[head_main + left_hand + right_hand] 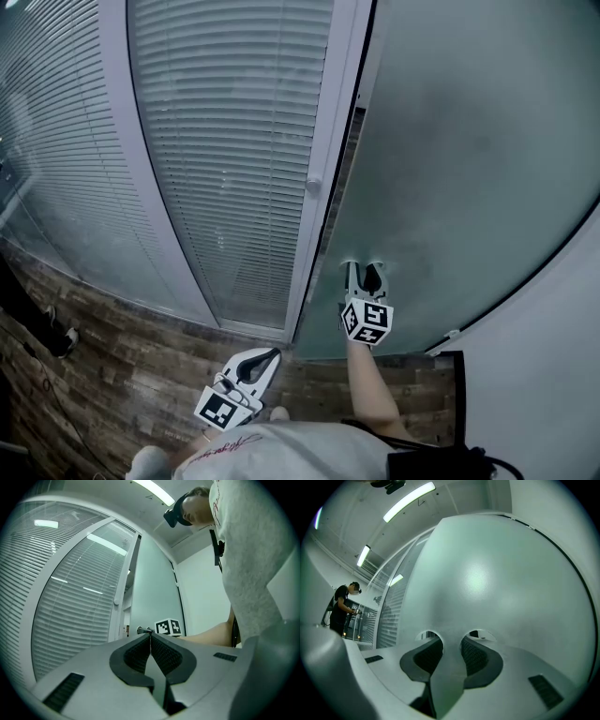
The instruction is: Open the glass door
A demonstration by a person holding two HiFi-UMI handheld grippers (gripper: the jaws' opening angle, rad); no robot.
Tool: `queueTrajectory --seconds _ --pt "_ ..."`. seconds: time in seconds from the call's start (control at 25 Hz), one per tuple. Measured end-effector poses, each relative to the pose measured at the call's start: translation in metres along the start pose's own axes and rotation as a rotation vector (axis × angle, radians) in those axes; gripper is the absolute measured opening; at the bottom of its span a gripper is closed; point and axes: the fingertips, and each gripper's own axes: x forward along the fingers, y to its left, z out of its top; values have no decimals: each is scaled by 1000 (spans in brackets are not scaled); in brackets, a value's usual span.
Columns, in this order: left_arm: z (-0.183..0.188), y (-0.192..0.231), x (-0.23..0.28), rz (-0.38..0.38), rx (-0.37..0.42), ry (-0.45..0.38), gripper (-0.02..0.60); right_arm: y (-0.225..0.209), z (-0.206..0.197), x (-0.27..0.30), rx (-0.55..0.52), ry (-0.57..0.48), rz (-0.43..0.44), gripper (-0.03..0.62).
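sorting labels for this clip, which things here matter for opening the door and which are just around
Part of the job: frosted glass door; the pale handle; the right tool, closed on it.
Just around: left tool, shut and empty; window blinds; floor; a person in the background.

The door (469,141) is frosted glass, matt and smooth; its handle (141,630) looks like shiny metal. The floor (122,366) is brown wood, rather rough.

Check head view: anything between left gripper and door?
Nothing but wood floor between the left gripper and the door, per the head view.
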Motion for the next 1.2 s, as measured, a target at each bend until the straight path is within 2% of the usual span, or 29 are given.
queueTrajectory --seconds 0.2,0.6,0.96,1.2 --pt "4 -11 -12 1 0 13 18 3 0 -20 5 7 7 132" --pt "25 -49 -26 -28 14 -18 18 13 11 -69 6 5 46 132" --pt "32 -85 -54 -9 3 -29 18 18 17 -119 12 -5 90 132" --pt "25 -117 -67 -54 -4 -7 18 24 24 -152 14 -4 141 132"
